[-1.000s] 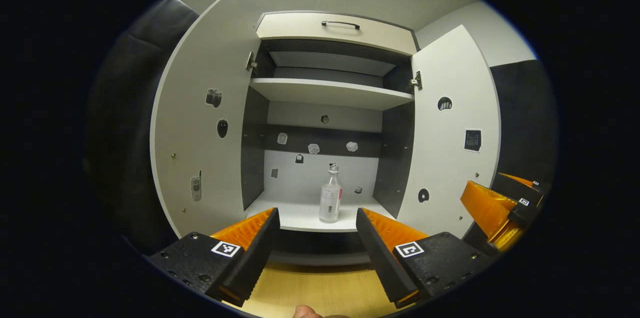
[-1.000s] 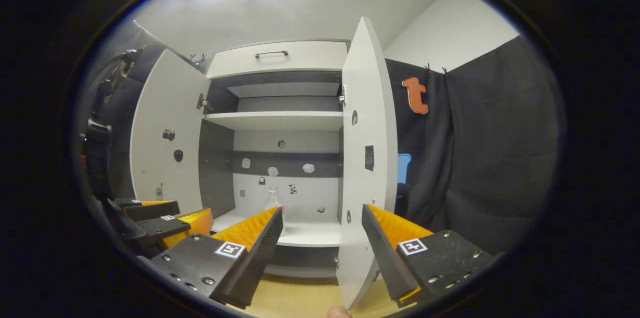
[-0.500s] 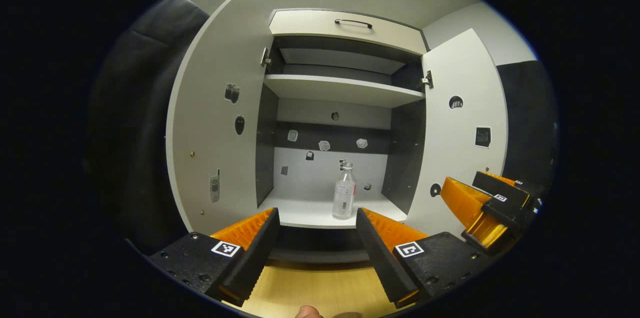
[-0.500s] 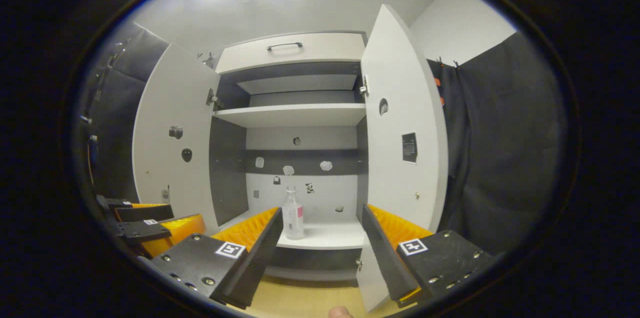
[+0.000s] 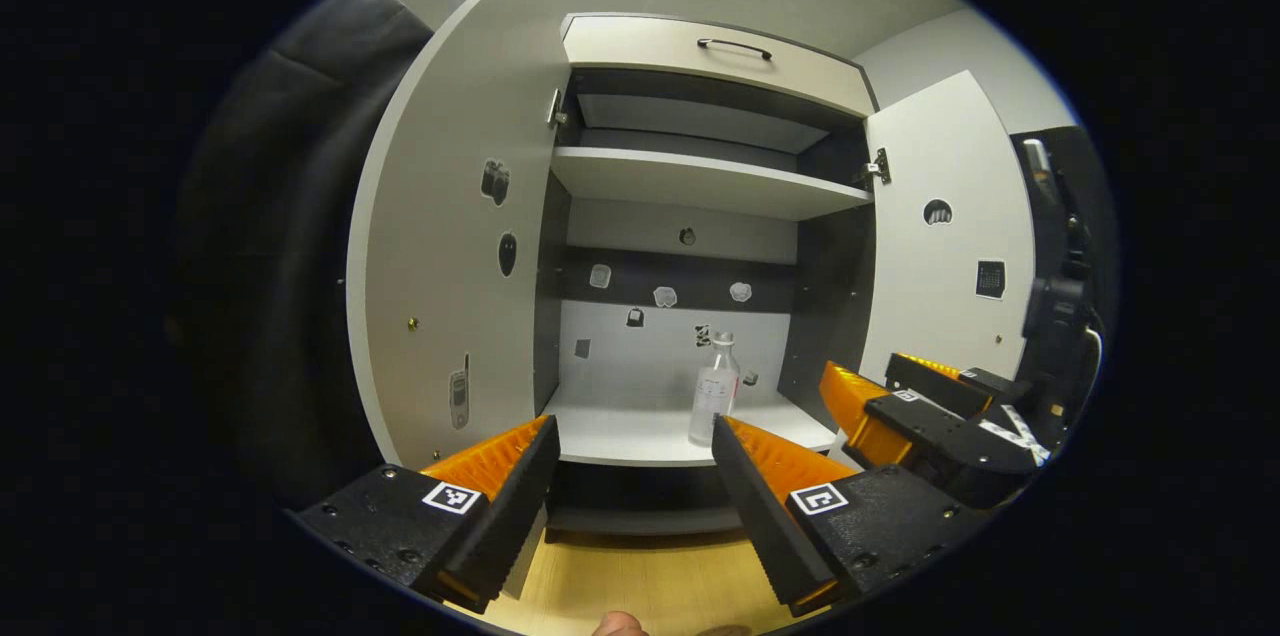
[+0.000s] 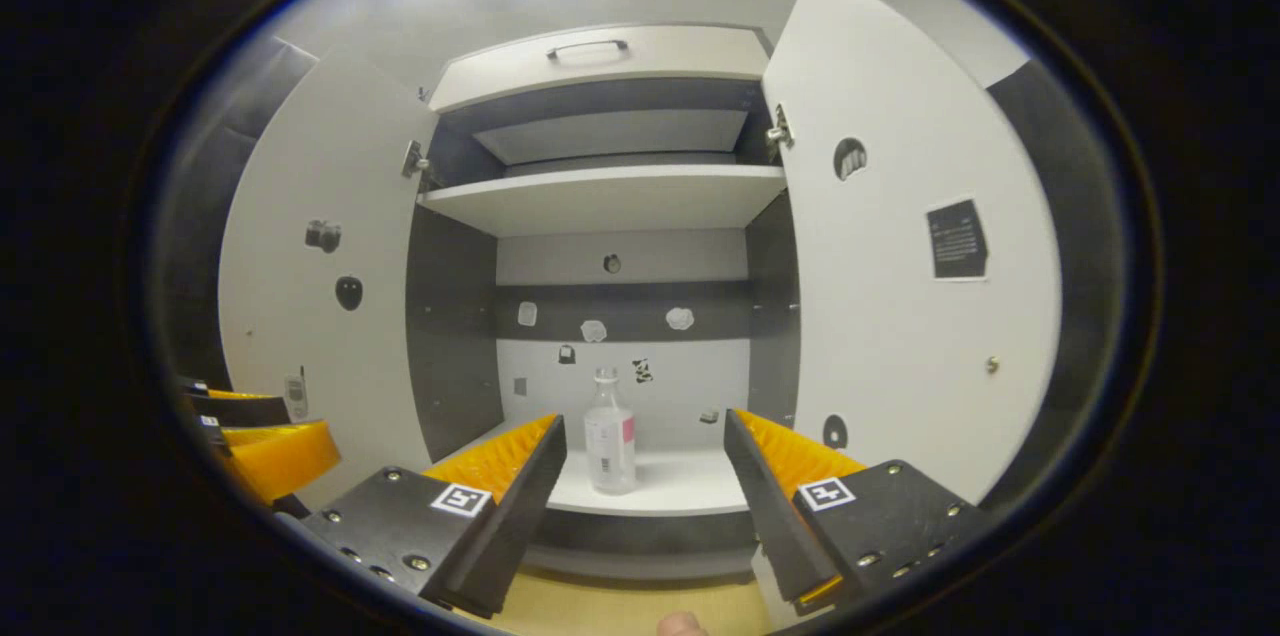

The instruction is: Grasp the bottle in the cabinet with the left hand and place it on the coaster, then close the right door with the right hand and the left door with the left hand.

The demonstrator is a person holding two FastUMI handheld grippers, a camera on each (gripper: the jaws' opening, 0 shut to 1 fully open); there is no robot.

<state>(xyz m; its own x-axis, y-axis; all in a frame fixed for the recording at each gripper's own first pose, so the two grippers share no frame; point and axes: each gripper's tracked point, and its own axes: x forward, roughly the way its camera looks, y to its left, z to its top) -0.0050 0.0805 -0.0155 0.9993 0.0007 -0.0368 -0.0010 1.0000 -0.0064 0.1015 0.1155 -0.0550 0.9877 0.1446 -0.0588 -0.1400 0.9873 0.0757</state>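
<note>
left tool [image 5: 630, 461] faces clear upright bottle [image 5: 714, 390]

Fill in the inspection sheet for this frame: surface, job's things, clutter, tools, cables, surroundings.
Surface: white bottom shelf of the cabinet.
Job's things: bottle upright on that shelf, untouched; left door and right door both wide open; coaster nothing seen.
Clutter: small stickers on the doors and back panel.
Tools: left tool open, short of the shelf; right tool open, empty.
Cables: nothing seen.
Surroundings: upper shelf, drawer with handle, black cloth walls.
</note>
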